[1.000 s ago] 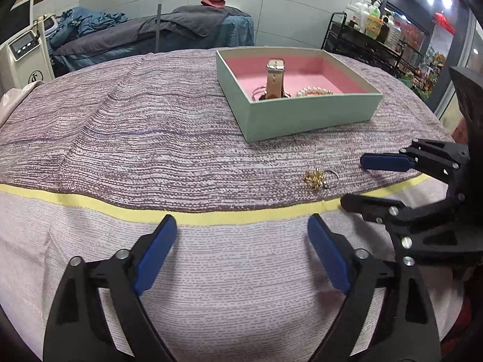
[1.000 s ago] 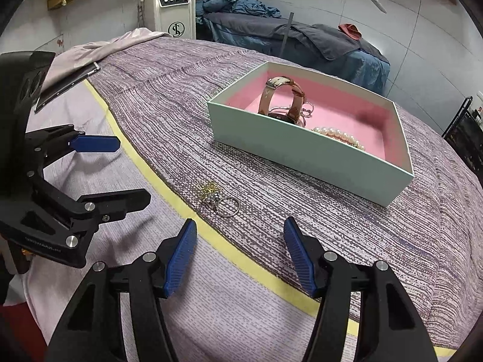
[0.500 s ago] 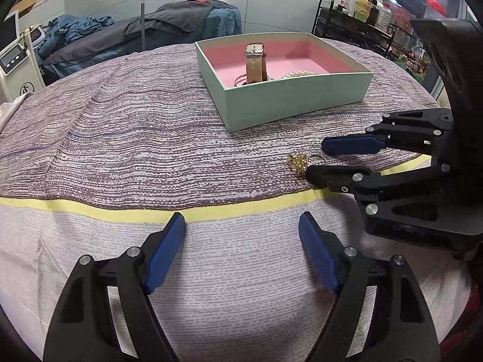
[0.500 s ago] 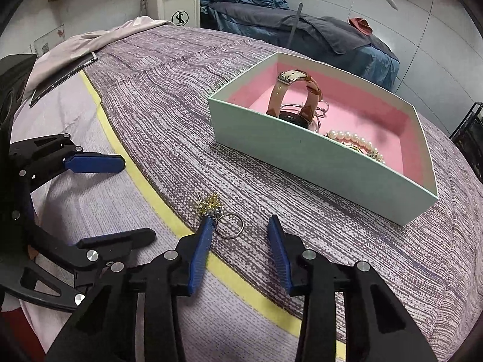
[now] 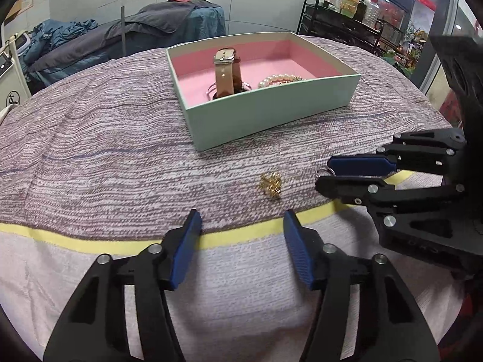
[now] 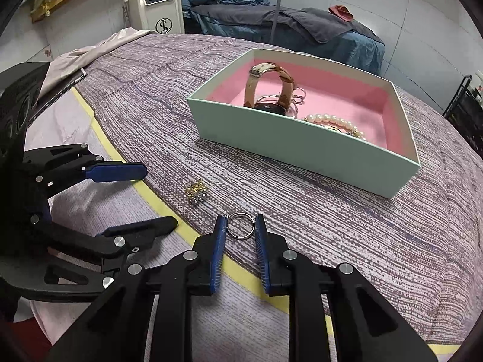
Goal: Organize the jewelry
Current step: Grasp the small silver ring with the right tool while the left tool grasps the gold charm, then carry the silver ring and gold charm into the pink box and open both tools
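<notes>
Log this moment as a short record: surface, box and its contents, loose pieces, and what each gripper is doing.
surface: striped purple cloth with a yellow band
box: mint green box, pink lining, open top
in box: watch standing on edge; pearl bracelet
loose: gold ornament and silver ring, apart on the cloth
right gripper: jaws just closing around the silver ring, pads at its sides
left gripper: jaws just closing, nothing between them, gold ornament ahead

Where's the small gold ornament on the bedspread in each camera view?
Left wrist: gold ornament right of centre, just beyond the yellow stripe, left of the right claw.
Right wrist: gold ornament left of centre, just beyond the stripe.
Shared landmark: the mint box behind it.
</notes>
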`<state>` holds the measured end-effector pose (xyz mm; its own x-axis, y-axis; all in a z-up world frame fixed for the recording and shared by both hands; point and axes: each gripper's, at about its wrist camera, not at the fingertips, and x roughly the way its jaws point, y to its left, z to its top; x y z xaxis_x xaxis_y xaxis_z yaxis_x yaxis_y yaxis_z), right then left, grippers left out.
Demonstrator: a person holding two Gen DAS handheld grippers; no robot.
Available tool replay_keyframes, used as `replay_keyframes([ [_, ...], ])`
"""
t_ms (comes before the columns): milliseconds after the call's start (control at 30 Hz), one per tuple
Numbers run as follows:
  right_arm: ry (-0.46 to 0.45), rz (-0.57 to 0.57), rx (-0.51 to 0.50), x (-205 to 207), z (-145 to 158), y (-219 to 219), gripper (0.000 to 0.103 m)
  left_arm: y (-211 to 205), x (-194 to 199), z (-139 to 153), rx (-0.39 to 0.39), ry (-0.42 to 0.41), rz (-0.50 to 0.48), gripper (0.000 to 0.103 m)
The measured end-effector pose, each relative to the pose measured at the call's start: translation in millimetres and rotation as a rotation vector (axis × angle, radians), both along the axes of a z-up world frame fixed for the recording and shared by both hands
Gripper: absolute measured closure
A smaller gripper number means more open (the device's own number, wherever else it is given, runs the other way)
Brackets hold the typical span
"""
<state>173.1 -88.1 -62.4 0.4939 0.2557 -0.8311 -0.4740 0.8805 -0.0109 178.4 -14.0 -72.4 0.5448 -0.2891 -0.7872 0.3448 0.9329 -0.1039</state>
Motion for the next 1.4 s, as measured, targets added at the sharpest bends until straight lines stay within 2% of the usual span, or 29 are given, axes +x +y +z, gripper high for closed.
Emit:
replay_keyframes([
  [167, 0.008, -0.036, 0.014, -3, 1, -10, 0.084, -17, 11, 2, -0.009, 0.012, -0.055, 0.059],
  [300, 0.009, -0.041, 0.019, -4, 1, -12, 0.084, -27, 19, 3, -0.002, 0.015, -0.083, 0.07],
  [400, 0.011, -0.043, 0.026, -5, 1, -14, 0.084, -26, 23, 3, -0.025, 0.028, -0.085, 0.079],
  [567, 0.014, -0.049, 0.039, -5, 0, -17, 0.084, -28, 21, 4, -0.021, 0.024, -0.083, 0.086],
  [1067, 0.005, -0.068, 0.077, -11, 5, -30, 0.084, -18, 5, 5, -0.04, 0.022, -0.064, 0.086],
  [1400, -0.07, -0.073, 0.094, -16, 27, -41, 0.084, -20, 6, 15, -0.036, -0.003, -0.071, 0.086],
])
